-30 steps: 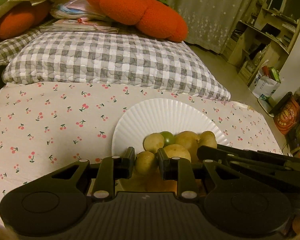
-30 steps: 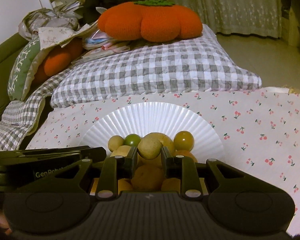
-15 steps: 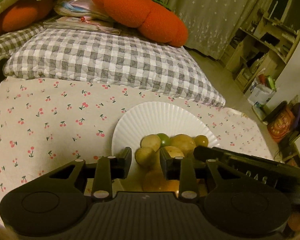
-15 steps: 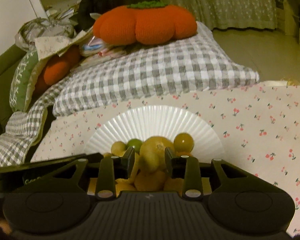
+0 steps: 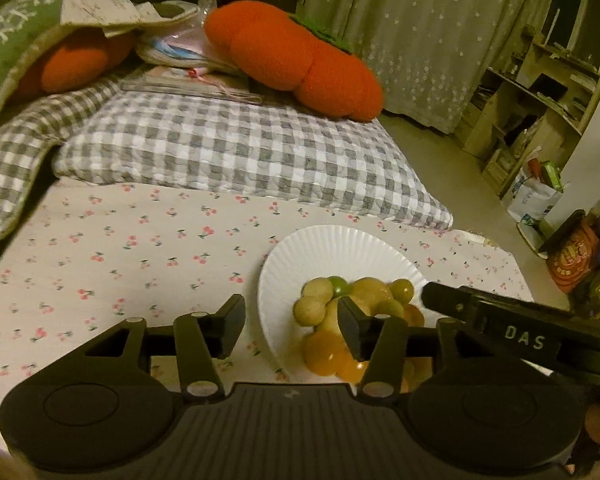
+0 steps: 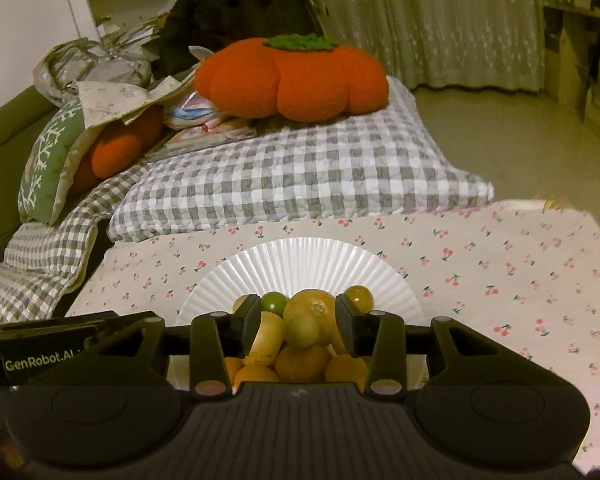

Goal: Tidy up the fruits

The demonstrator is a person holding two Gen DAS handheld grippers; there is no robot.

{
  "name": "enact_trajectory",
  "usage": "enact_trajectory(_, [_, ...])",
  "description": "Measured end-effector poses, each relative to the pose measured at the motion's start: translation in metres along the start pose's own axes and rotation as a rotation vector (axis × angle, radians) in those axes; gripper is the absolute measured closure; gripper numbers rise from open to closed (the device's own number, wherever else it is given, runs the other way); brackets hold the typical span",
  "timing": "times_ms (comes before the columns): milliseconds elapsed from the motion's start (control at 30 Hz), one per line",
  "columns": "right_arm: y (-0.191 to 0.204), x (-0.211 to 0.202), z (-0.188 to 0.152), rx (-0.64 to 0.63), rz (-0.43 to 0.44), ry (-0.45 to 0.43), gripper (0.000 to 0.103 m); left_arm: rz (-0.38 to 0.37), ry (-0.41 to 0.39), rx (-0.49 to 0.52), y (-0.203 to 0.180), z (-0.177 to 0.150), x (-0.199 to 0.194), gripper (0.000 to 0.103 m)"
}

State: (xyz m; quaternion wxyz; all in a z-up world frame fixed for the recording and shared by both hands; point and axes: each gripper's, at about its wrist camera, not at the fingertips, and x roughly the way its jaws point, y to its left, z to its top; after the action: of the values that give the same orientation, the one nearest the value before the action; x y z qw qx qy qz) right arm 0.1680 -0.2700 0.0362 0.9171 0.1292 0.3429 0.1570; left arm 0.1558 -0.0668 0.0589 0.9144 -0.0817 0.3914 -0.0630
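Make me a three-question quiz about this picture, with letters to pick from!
1. Where is the fruit?
A. on the checked pillow
B. on the white plate
C. on the floor

2. What colour is the big pumpkin cushion?
A. blue
B. purple
C. orange

3. How is the left hand-held gripper?
A. open, holding nothing
C. shut on a fruit
B. shut on the plate

Answers:
1 B: the fruit is piled on the white plate on the cherry cloth.
2 C: it is orange with a green top, lying on the checked pillow.
3 A: its jaws have just been opening and stand apart, with no fruit pinched between them.
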Motion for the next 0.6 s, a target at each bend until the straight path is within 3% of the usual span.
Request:
enact_trajectory(100, [0.007,-0.009,-0.005,-0.051,-0.031,-0.019,0.059,0.032,0.013,-0.001,0.002,-0.007,-0.011,0.047])
enact_trajectory(200, [0.014,-0.016,-0.013,-0.124,-0.097,-0.035,0.056,0.037,0.027,-0.01,0.005,-0.014,-0.021,0.046])
enact_trajectory(367, [0.017,-0.036,-0.02,-0.15,-0.116,-0.069,0.054,0.083,-0.004,0.055,0.001,-0.025,-0.041,0.044])
enact_trajectory(600, [0.026,-0.064,-0.042,-0.195,-0.133,-0.101,0.05,0.062,-0.03,0.063,-0.003,-0.042,-0.07,0.04])
